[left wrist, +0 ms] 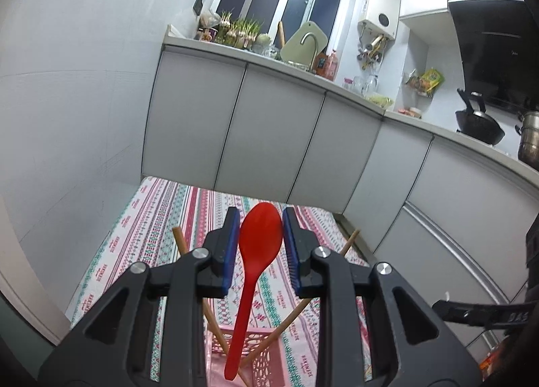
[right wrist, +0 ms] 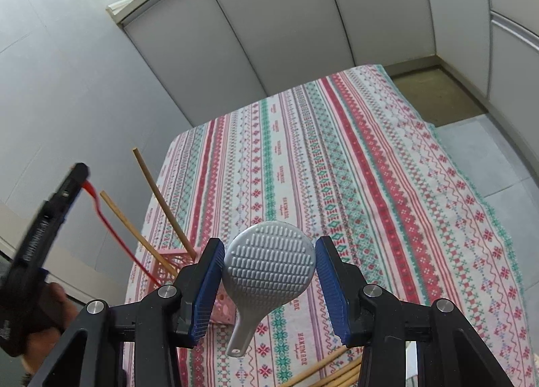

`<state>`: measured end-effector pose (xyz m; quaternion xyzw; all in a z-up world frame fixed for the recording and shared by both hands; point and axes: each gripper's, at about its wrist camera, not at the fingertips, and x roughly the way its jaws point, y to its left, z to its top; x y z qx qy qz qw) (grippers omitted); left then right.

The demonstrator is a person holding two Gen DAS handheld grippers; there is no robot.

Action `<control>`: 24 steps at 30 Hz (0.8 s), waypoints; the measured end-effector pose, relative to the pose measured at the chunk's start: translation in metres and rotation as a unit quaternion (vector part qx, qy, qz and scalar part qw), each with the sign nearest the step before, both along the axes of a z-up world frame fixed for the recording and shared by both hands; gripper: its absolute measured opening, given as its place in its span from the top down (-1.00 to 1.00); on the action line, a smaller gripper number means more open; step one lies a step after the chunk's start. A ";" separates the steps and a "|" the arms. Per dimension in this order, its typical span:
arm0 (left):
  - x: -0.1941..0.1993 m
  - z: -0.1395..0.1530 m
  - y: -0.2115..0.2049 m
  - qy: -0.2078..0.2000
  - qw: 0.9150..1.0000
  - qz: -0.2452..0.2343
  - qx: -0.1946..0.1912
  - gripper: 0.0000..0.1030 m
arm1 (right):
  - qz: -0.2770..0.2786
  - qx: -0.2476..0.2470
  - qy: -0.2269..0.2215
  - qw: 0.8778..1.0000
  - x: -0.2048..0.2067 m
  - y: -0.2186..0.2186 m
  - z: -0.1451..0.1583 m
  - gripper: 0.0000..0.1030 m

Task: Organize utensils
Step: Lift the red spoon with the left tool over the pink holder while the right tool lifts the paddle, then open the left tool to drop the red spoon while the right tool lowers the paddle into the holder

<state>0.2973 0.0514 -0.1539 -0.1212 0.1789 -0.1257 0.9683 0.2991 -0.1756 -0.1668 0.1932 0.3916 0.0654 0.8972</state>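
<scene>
My left gripper (left wrist: 260, 220) is shut on the bowl of a red spoon (left wrist: 257, 252). The spoon hangs handle-down over a pink lattice basket (left wrist: 259, 356) that holds wooden chopsticks (left wrist: 289, 323). My right gripper (right wrist: 269, 252) is shut on the head of a grey rice paddle (right wrist: 269, 265), held above the patterned tablecloth (right wrist: 370, 185) with its handle pointing down. In the right wrist view the left gripper (right wrist: 81, 173) shows at the left with the red spoon (right wrist: 111, 228) over the pink basket (right wrist: 168, 262). Two chopsticks (right wrist: 158, 191) stick up from the basket.
More wooden chopsticks (right wrist: 333, 370) lie on the cloth below my right gripper. Grey cabinets (left wrist: 269, 131) stand behind the table. The counter carries plants (left wrist: 239, 30), a faucet (left wrist: 311, 46), bottles and a black wok (left wrist: 480, 124). A wall (left wrist: 67, 100) stands at the left.
</scene>
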 end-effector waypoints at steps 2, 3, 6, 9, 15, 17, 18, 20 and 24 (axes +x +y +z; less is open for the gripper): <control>0.000 -0.003 -0.002 0.002 1.000 0.000 0.005 0.46 | 0.002 -0.003 0.000 1.000 0.001 0.002 -0.001 0.05; 0.000 -0.004 -0.003 0.003 1.000 0.001 0.009 0.46 | 0.002 -0.004 0.000 1.000 0.001 0.002 -0.001 0.05; 0.003 -0.007 -0.003 0.007 1.000 0.003 0.013 0.46 | 0.004 -0.007 0.001 1.000 0.001 0.005 -0.003 0.05; 0.005 -0.011 0.000 0.016 1.000 0.005 0.010 0.46 | 0.005 -0.009 0.005 1.000 0.001 0.006 -0.005 0.05; 0.005 -0.015 -0.001 0.034 0.999 0.001 0.023 0.46 | 0.007 -0.013 0.009 1.000 0.001 0.008 -0.007 0.05; 0.005 -0.016 -0.002 0.044 0.999 -0.002 0.028 0.46 | 0.007 -0.013 0.008 1.000 0.001 0.008 -0.006 0.05; 0.005 -0.015 -0.002 0.049 0.998 -0.002 0.030 0.44 | 0.007 -0.013 0.007 1.000 0.001 0.008 -0.006 0.05; 0.005 -0.012 -0.001 0.061 0.998 -0.004 0.030 0.39 | 0.007 -0.012 0.002 1.000 0.001 0.010 -0.003 0.05; -0.003 0.001 0.006 0.073 0.997 -0.003 0.025 0.12 | 0.008 -0.013 -0.010 1.000 0.002 0.016 0.002 0.05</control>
